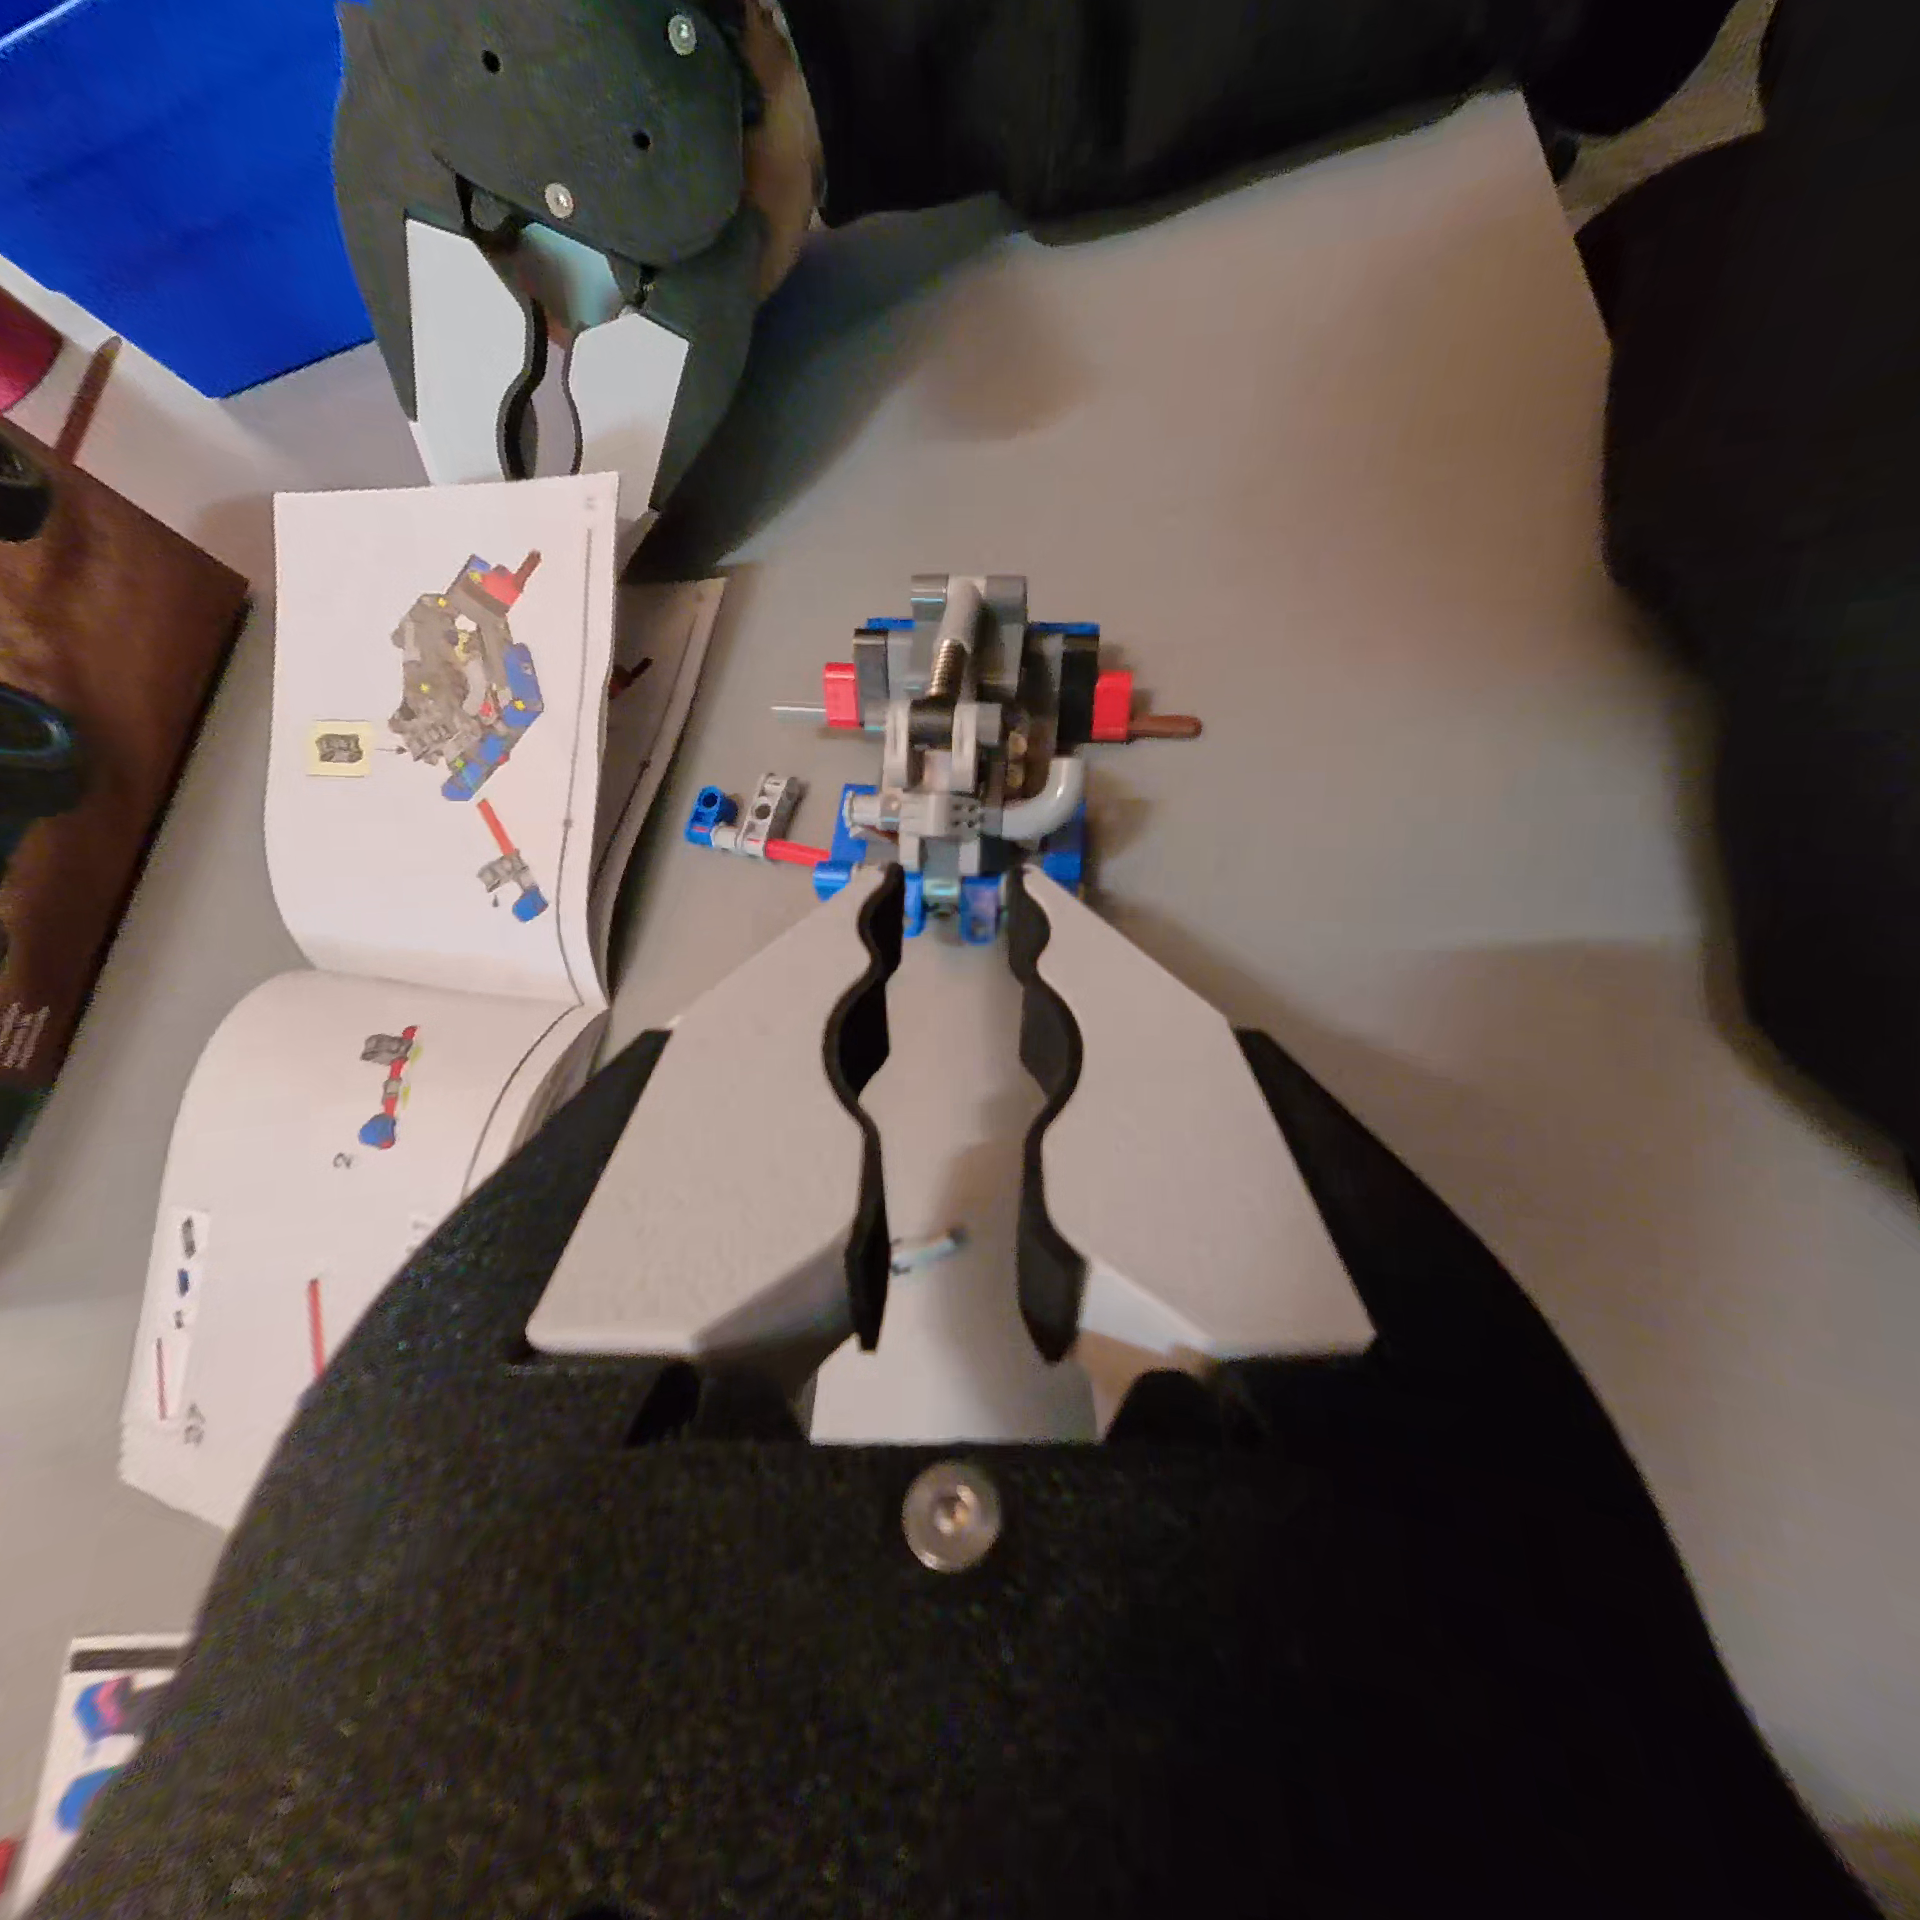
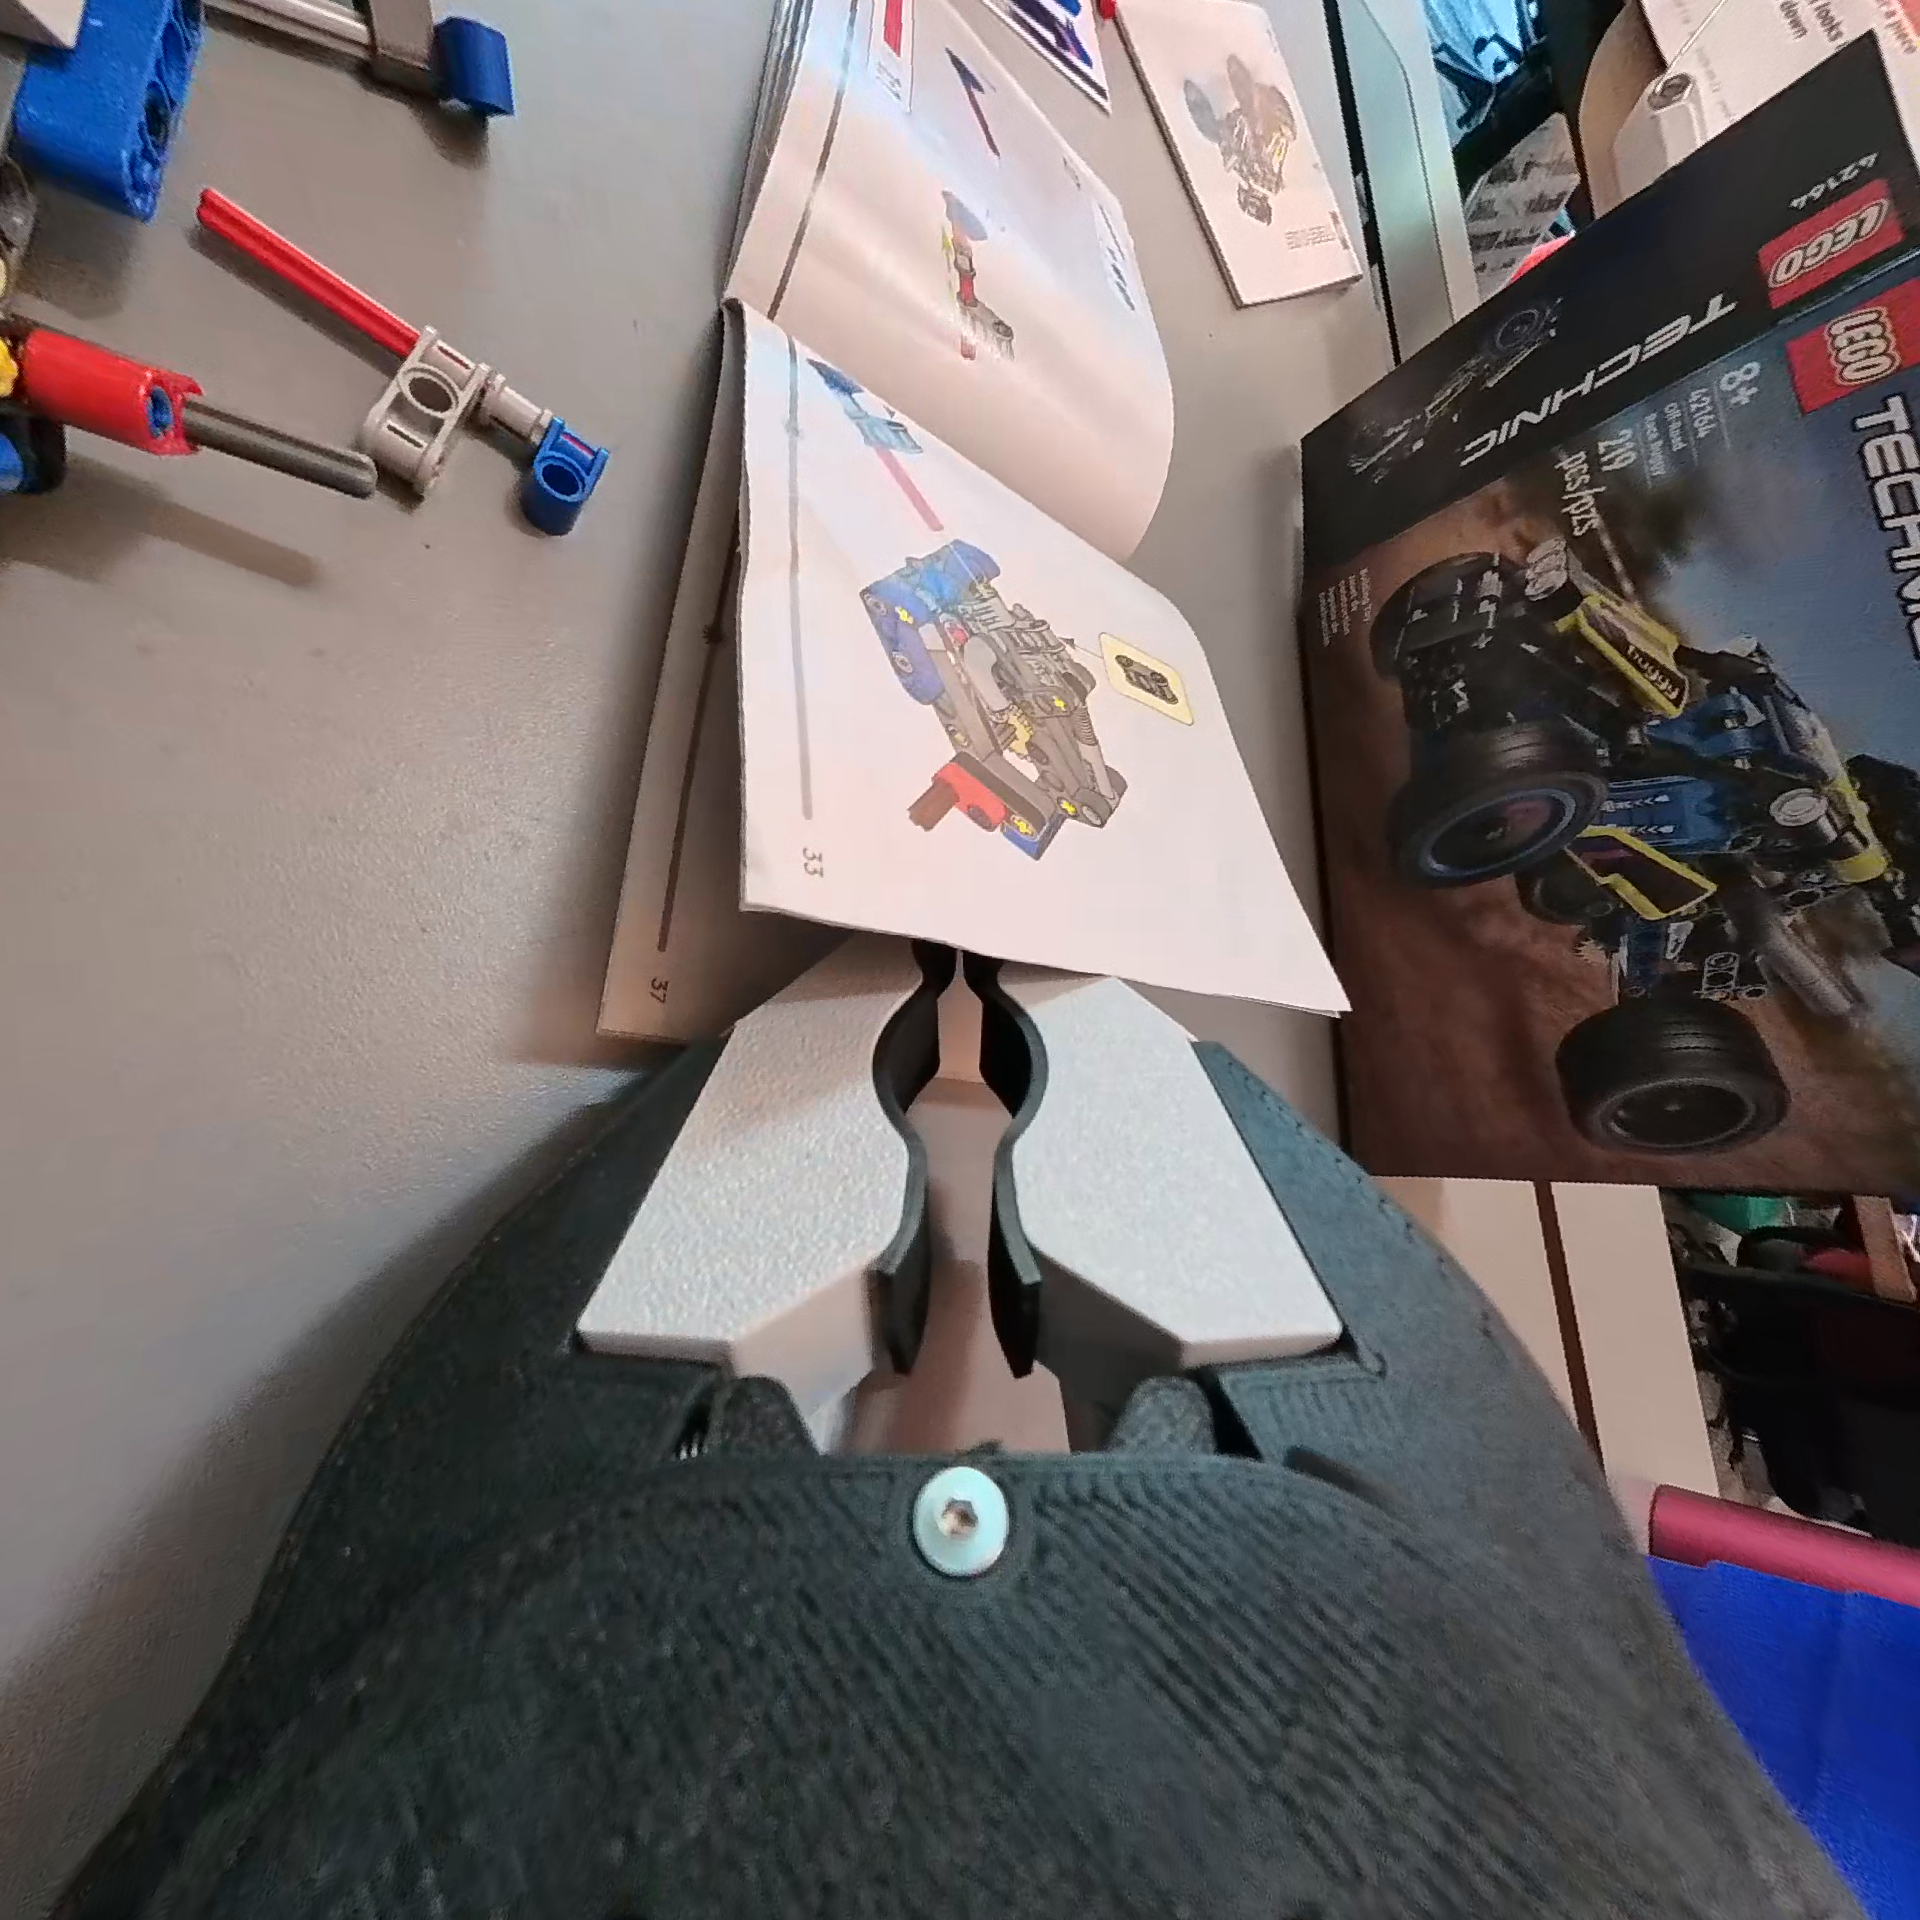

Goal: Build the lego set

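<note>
A partly built lego model (image 1: pixel 961 727) in grey, blue and red stands on the grey table (image 1: pixel 1299 520). My left gripper (image 1: pixel 954 888) has its tips closed on the model's near blue end. A loose red axle with a grey connector and a blue end piece (image 1: pixel 750 821) lies just left of the model; it also shows in the right wrist view (image 2: pixel 416 405). My right gripper (image 2: pixel 943 961) is nearly shut, its tips tucked under the raised edge of an open instruction booklet page (image 2: pixel 987 727). It shows in the left wrist view (image 1: pixel 540 436) behind the booklet (image 1: pixel 436 727).
The set's box (image 2: pixel 1610 779) lies beside the booklet. A blue bin (image 1: pixel 177 187) stands behind the right gripper. A small grey pin (image 1: pixel 925 1252) lies on the table between my left fingers. A loose leaflet (image 2: pixel 1247 156) lies beyond the booklet. A person's dark sleeves (image 1: pixel 1143 104) are at the far edge. Left tips to right tips: about 20 cm.
</note>
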